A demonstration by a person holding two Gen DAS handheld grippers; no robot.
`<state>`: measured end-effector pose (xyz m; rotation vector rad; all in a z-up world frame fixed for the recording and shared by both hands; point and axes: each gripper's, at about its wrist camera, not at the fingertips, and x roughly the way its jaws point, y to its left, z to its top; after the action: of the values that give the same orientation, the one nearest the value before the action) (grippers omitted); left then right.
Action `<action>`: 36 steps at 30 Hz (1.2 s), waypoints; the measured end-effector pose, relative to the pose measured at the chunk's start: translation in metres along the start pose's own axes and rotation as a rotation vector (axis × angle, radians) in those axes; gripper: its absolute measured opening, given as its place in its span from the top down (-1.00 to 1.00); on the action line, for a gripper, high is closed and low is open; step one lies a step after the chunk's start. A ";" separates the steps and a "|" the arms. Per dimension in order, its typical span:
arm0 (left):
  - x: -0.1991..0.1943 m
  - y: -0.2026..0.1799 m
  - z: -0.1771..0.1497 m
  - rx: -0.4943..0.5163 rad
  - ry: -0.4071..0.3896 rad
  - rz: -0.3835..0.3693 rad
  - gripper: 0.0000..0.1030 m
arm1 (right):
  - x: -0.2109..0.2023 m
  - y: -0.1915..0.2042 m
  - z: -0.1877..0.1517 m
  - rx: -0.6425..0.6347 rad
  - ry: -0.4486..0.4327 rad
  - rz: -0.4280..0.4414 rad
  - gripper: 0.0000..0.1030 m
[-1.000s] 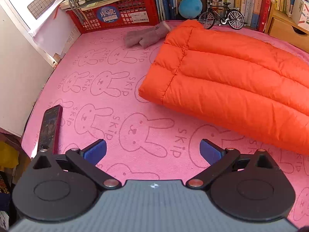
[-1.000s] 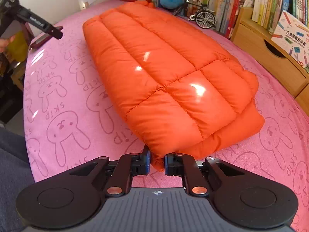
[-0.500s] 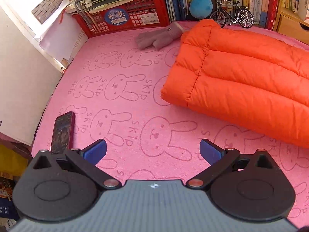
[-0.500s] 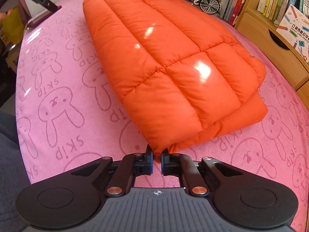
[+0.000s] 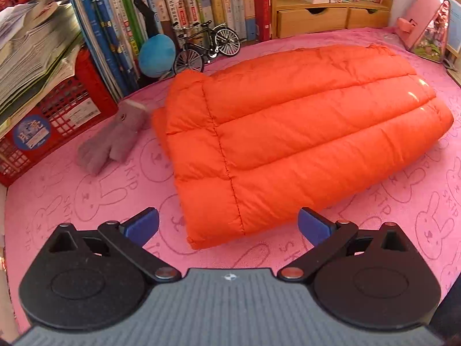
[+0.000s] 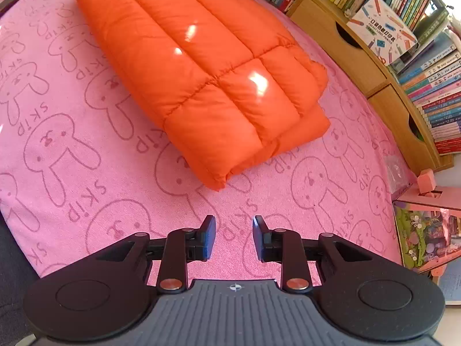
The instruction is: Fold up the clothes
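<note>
Since a second ago the right tool (image 6: pixel 234 238) has let go of the corner of the orange jacket (image 6: pixel 201 66) and pulled back; its jaws are opening, with nothing between them, only the pink rabbit-print cloth (image 6: pixel 72 173) showing in the gap. The jacket's near corner now lies on the cloth, clear of the blue pads (image 6: pixel 209 239). Meanwhile the left tool (image 5: pixel 227 226) has swung round toward the jacket, so the phone that showed beside it before is out of its view. Its jaws stand wide apart and hold nothing; a corner of the jacket (image 5: pixel 288 144) reaches into the space ahead of them without touching either pad.

The jacket lies folded into a long padded bundle on the cloth-covered worktop, one layer resting over another at the end nearest the right tool. Just beside its far end sits a grey glove (image 5: pixel 115 141), and behind that a red crate (image 5: pixel 57 121) stacked with papers. A small model bicycle (image 5: pixel 207 46) and a blue ball (image 5: pixel 157 54) stand against a row of books (image 5: pixel 201 0). Wooden drawers (image 6: pixel 360 57) run along the worktop's edge in the right view, with what looks like a pink stand (image 6: pixel 426 190) near them.
</note>
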<state>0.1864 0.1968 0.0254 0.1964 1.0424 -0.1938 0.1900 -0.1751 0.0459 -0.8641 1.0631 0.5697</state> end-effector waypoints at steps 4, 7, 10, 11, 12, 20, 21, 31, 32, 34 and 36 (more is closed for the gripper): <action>0.027 0.026 -0.007 0.014 0.043 -0.206 -0.89 | -0.020 0.037 0.031 0.003 0.009 -0.022 0.06; 0.050 0.043 -0.012 -0.022 0.069 -0.336 -0.70 | -0.027 0.062 0.050 0.018 0.022 -0.030 0.02; 0.060 0.049 -0.009 -0.064 0.061 -0.414 -0.38 | -0.028 0.083 0.062 0.029 0.051 -0.045 0.00; 0.054 0.050 -0.009 -0.054 0.046 -0.482 -0.36 | -0.029 0.089 0.066 0.032 0.063 -0.050 -0.02; 0.048 0.050 -0.009 -0.045 0.030 -0.551 -0.35 | -0.030 0.093 0.068 0.033 0.071 -0.054 -0.08; 0.024 0.027 -0.032 0.127 0.005 -0.648 -0.35 | -0.037 0.116 0.083 0.053 0.114 -0.073 -0.26; 0.026 0.028 -0.031 0.096 0.003 -0.656 -0.35 | -0.036 0.117 0.086 0.047 0.119 -0.078 -0.26; 0.036 0.034 -0.034 -0.012 -0.011 -0.658 -0.40 | -0.026 0.112 0.119 -0.058 0.040 -0.084 -0.34; 0.044 0.033 -0.038 -0.028 0.035 -0.643 -0.29 | -0.028 0.112 0.122 -0.086 0.011 -0.079 -0.34; 0.037 0.035 -0.045 -0.040 0.015 -0.670 -0.06 | -0.032 0.115 0.132 -0.160 -0.051 -0.061 -0.34; 0.030 0.038 -0.051 -0.052 -0.003 -0.694 0.08 | -0.036 0.120 0.144 -0.249 -0.116 -0.034 -0.36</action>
<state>0.1674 0.2443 -0.0230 -0.2225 1.0804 -0.7912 0.1574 0.0113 0.0710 -1.0514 0.8813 0.7252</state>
